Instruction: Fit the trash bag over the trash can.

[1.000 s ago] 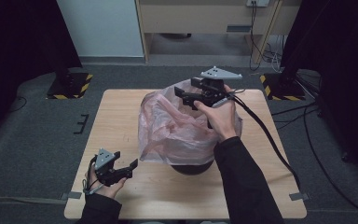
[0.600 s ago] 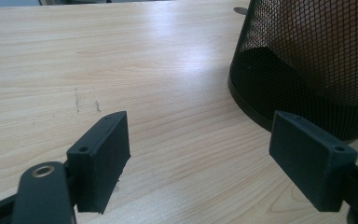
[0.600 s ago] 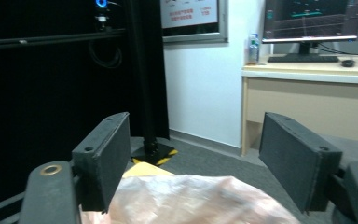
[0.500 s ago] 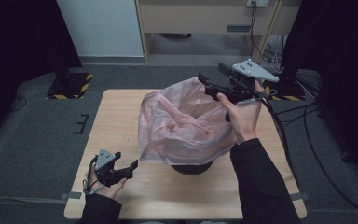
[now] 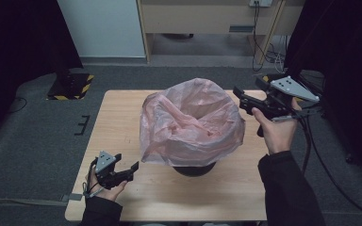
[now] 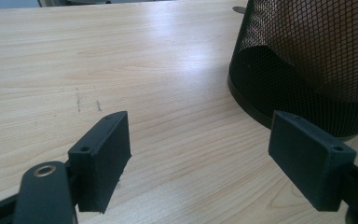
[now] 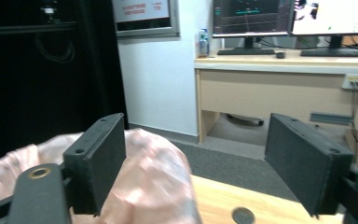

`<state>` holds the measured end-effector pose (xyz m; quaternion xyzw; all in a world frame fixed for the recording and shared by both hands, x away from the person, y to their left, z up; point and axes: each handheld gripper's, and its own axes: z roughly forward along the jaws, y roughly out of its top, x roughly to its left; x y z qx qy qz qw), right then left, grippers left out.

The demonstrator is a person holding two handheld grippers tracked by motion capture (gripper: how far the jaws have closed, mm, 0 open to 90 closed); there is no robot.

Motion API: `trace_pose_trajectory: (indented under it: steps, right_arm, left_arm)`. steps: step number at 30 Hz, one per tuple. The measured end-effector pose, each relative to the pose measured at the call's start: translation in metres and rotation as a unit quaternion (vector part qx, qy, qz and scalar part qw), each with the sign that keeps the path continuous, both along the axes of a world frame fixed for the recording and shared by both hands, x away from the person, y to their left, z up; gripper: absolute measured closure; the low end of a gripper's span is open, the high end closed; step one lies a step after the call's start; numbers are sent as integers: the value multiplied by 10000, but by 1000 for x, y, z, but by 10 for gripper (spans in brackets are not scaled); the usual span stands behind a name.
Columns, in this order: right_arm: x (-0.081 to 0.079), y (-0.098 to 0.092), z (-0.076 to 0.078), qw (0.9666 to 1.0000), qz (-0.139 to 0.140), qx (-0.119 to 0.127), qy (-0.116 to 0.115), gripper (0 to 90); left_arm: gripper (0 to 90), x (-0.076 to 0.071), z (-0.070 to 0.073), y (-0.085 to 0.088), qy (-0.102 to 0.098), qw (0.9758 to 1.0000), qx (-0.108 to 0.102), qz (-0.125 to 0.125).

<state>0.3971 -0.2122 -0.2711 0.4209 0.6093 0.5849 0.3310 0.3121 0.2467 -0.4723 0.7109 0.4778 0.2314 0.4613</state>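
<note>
Right claw pulled clear of crinkled pink plastic bag, jaws just widened, empty; left claw released.

Pink bag lining mesh bin.

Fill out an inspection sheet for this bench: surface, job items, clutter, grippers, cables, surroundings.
Surface: light wooden table, faint pencil-like marks, a round hole by its far edge.
Job items: black wire-mesh bin standing upright mid-table; crumpled translucent pink plastic bag draped over its rim, hanging down outside.
Clutter: nothing seen.
Grippers: left gripper low at the near left corner, open, nothing between its fingers. Right gripper raised beside the bag's right edge, apart from it; its jaws have just been opening, nothing between them.
Cables: black cable trailing from the right gripper off the table.
Surroundings: grey carpet, wooden desk with monitors, dark curtains.
</note>
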Motion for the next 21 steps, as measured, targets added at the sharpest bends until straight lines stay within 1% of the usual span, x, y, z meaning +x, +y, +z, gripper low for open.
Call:
trace_pose_trajectory:
  steps: [2, 5, 6, 9, 13, 17, 18, 20, 21]
  right_arm:
    - [-3, -10, -6, 10000, -60, -42, 40, 182]
    - [-10, -23, -18, 9999, -107, 41, 89, 172]
    - [-13, -28, -23, 9999, -117, 33, 115, 167]
    - [-22, -42, -44, 9994, -192, -86, 287, 148]
    - [-33, -62, -78, 9981, -325, 49, 529, 140]
    - [-43, -76, -109, 9960, -383, 116, 804, 141]
    - [-45, -79, -115, 9958, -395, 109, 821, 142]
    - [-48, -84, -128, 9945, -410, 56, 958, 143]
    - [-49, -85, -133, 9940, -422, 8, 1009, 145]
  left_arm:
    - [199, 0, 0, 1, -6, 10000, -14, 14]
    - [199, -1, 0, 2, 11, 10000, -22, 22]
    - [199, -2, 0, 2, 18, 10000, -22, 23]
    - [199, -3, 0, 3, 8, 10000, -59, 38]
    - [199, -3, -1, 4, 61, 10000, -52, 42]
    - [199, -3, -2, 4, 103, 9999, -17, -33]
    - [200, -2, -2, 3, 127, 9999, -23, -59]
    - [196, -1, -3, 4, 155, 9998, 8, -106]
    - [193, -1, -5, 3, 213, 9997, 4, -114]
